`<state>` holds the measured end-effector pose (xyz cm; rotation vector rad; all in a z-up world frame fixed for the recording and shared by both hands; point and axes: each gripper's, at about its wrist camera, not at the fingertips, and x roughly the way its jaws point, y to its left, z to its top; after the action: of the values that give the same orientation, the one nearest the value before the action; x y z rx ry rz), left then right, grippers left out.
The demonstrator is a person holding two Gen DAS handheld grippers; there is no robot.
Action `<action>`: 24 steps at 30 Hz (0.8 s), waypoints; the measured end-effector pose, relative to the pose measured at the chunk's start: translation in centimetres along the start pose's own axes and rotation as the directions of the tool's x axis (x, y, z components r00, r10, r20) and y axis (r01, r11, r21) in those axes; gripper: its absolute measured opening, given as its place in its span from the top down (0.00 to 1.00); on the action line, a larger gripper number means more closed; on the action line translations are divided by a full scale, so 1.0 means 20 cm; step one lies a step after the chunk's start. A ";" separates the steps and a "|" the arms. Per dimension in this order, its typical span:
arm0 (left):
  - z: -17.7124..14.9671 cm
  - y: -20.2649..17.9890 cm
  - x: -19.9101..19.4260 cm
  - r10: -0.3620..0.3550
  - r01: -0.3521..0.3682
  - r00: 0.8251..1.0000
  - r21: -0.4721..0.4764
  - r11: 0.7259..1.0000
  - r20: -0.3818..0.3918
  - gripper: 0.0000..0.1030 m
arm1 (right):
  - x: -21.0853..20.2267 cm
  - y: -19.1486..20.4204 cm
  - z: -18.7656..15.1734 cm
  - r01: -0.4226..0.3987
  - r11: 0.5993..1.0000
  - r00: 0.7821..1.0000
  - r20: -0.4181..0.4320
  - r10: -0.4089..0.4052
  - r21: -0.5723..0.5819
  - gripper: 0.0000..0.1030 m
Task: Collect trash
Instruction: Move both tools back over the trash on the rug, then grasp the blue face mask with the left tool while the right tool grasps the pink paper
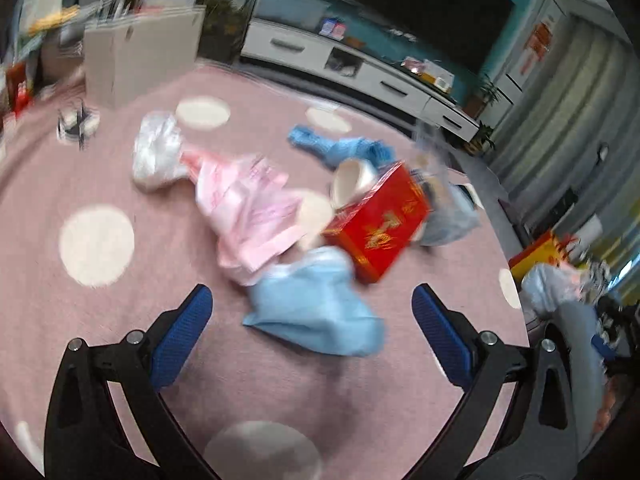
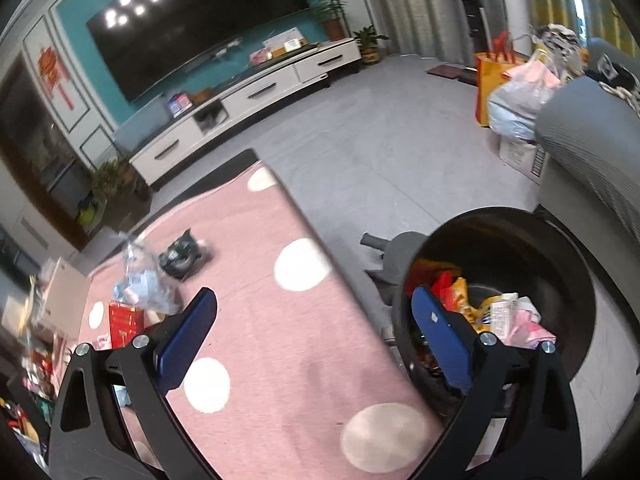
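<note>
Both grippers stand released with nothing between their fingers. The left gripper [image 1: 312, 300] hovers over the pink dotted rug [image 1: 80, 168], a light blue bag [image 1: 316, 304] lying just beyond its fingertips, a red box [image 1: 380, 220] farther off. The right gripper [image 2: 316, 308] straddles the rug's edge, its right finger [image 2: 440, 340] over the black trash bin [image 2: 560, 248], which holds wrappers.

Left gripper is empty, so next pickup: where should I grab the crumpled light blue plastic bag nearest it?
Pinch the raised, bunched fold at the top of the light blue plastic bag, coming down from above with the open left gripper; its lower edge lies flat on the pink mat.
</note>
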<state>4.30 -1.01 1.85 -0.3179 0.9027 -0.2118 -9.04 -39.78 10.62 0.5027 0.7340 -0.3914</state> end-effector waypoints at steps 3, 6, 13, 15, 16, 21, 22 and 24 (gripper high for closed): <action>0.01 0.02 0.10 -0.038 0.039 0.997 0.020 0.999 -0.060 0.17 | 0.04 0.09 -0.03 0.012 0.998 1.000 0.004 -0.012 -0.061 0.07; 0.00 0.04 0.13 -0.045 0.044 0.996 -0.014 0.999 -0.079 0.36 | 0.07 0.19 -0.08 0.004 0.993 1.000 -0.001 -0.005 -0.122 0.07; -0.07 0.12 0.03 -0.120 0.106 0.980 -0.094 0.990 -0.156 0.75 | 0.16 0.43 -0.20 -0.101 0.972 0.991 -0.108 0.080 -0.211 0.07; -0.04 0.11 -0.04 -0.125 0.118 0.978 -0.055 0.992 -0.165 0.75 | 0.20 0.54 -0.23 -0.157 0.963 0.979 -0.164 0.122 -0.220 0.07; -0.03 0.11 -0.06 -0.130 0.124 0.977 -0.047 0.991 -0.167 0.75 | 0.21 0.60 -0.26 -0.184 0.957 0.971 -0.194 0.142 -0.222 0.07; 0.01 0.20 -0.10 -0.207 0.202 0.951 -0.046 0.978 -0.231 0.75 | 0.32 0.94 -0.35 -0.315 0.923 0.909 -0.351 0.226 -0.221 0.07; 0.02 0.24 -0.09 -0.195 0.185 0.952 -0.065 0.981 -0.238 0.75 | 0.36 1.03 -0.37 -0.342 0.915 0.890 -0.387 0.242 -0.214 0.07; 0.03 0.28 -0.07 -0.196 0.178 0.947 -0.090 0.980 -0.254 0.75 | 0.42 1.16 -0.39 -0.376 0.906 0.855 -0.449 0.259 -0.194 0.07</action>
<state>4.17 4.66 1.20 -0.4446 1.1436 -0.4076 4.07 -17.94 6.48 0.4369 1.0781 0.1438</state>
